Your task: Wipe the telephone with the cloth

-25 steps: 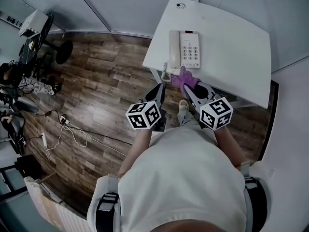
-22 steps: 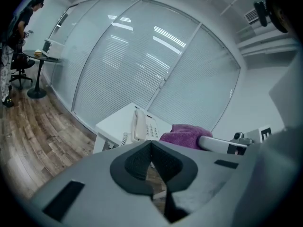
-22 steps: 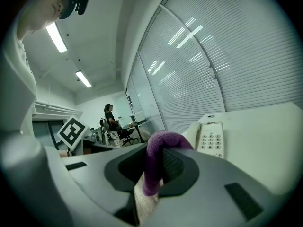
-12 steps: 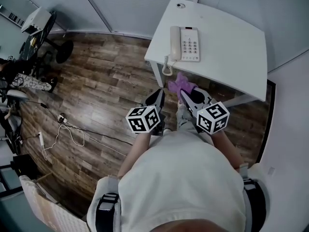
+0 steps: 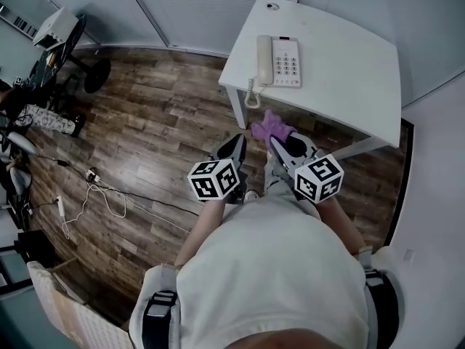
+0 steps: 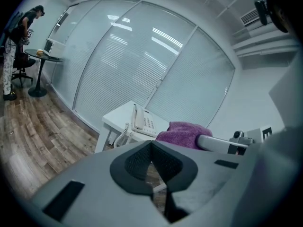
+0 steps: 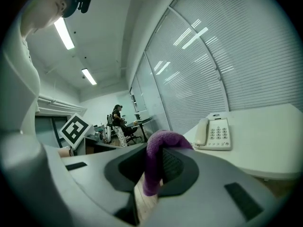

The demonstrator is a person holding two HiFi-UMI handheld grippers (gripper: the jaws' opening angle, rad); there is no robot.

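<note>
Head view shows one telephone (image 5: 280, 62); right claw (image 5: 276, 143) pinches one cloth (image 5: 272, 123); left claw (image 5: 239, 139) pressed together.

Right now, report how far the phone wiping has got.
Done: the cloth was at the near edge of the telephone a second ago; how much got wiped is unclear. In hand: right claw grips the cloth, now pulled back off the table. Left: likely only setting the cloth down.
</note>
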